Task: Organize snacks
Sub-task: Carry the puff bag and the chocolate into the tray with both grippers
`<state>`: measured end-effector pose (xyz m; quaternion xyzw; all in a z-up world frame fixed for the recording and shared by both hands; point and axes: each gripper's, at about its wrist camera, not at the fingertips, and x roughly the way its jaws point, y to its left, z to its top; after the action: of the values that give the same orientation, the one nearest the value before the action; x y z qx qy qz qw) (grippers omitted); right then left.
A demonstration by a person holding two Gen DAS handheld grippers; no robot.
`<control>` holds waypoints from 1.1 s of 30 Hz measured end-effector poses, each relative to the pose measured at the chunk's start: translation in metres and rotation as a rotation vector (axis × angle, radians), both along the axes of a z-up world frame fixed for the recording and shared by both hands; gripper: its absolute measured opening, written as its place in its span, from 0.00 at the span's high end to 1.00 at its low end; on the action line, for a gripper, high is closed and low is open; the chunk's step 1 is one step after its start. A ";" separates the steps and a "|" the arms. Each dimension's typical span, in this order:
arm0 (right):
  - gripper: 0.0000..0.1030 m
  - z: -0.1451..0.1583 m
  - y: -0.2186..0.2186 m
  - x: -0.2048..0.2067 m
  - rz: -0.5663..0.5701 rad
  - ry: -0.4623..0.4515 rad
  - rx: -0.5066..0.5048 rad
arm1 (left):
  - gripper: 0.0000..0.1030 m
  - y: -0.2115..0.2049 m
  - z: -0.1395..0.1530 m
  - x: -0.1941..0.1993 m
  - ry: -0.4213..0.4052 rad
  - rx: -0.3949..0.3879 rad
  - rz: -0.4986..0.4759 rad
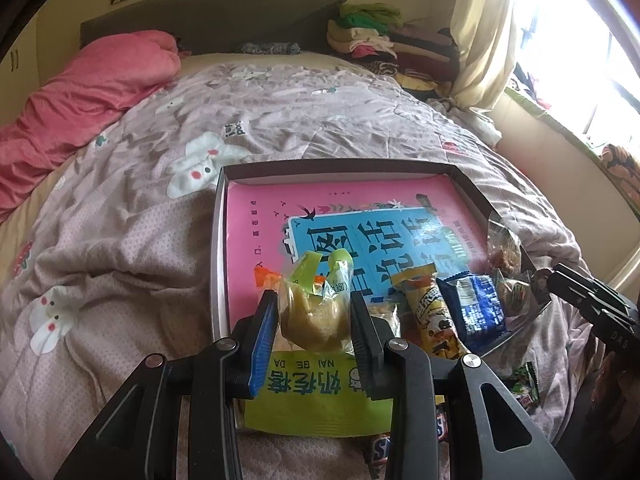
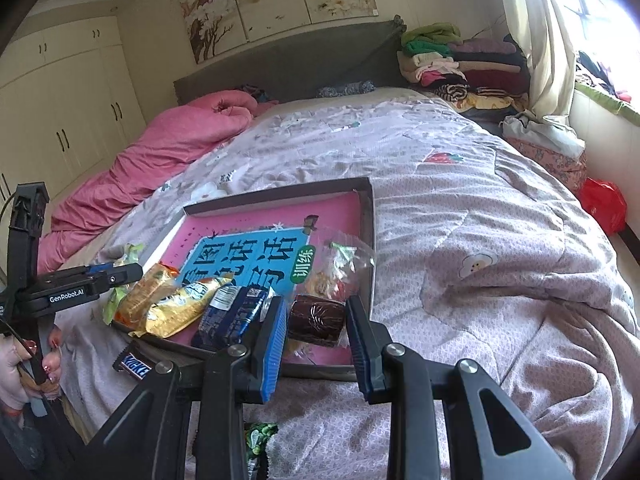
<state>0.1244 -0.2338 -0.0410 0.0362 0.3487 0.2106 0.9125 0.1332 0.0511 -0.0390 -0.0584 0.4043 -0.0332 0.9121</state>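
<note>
Left gripper (image 1: 314, 316), ribbed blue pads, clamped on a crinkly clear-wrapped yellowish pastry (image 1: 310, 314) over the near left edge of the shallow cardboard box lid (image 1: 218, 240). Right gripper (image 2: 316, 322) jaws close around a glossy dark-brown wrapped round cake (image 2: 316, 320) at the lid's near right corner; contact unclear. Foil snack packs (image 2: 176, 308) lie inside on a pink book; Snickers bar (image 2: 134, 364) on quilt.

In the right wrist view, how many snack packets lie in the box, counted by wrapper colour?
Gold packets: 2
Blue packet: 1
Clear bag: 1
Total: 4
Not counted: brown snack in right tool, green-wrapped snack in left tool.
</note>
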 end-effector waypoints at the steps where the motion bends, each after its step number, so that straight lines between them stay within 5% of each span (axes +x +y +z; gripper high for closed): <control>1: 0.70 -0.001 0.000 0.000 -0.001 0.002 0.000 | 0.65 0.000 -0.001 0.001 0.002 -0.002 0.000; 33: 0.70 -0.021 0.021 0.006 0.069 0.061 -0.043 | 0.65 -0.006 -0.016 0.018 0.020 -0.020 -0.020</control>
<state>0.1301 -0.2128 -0.0619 0.0109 0.3818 0.2334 0.8942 0.1517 0.0455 -0.0553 -0.0640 0.4134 -0.0457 0.9071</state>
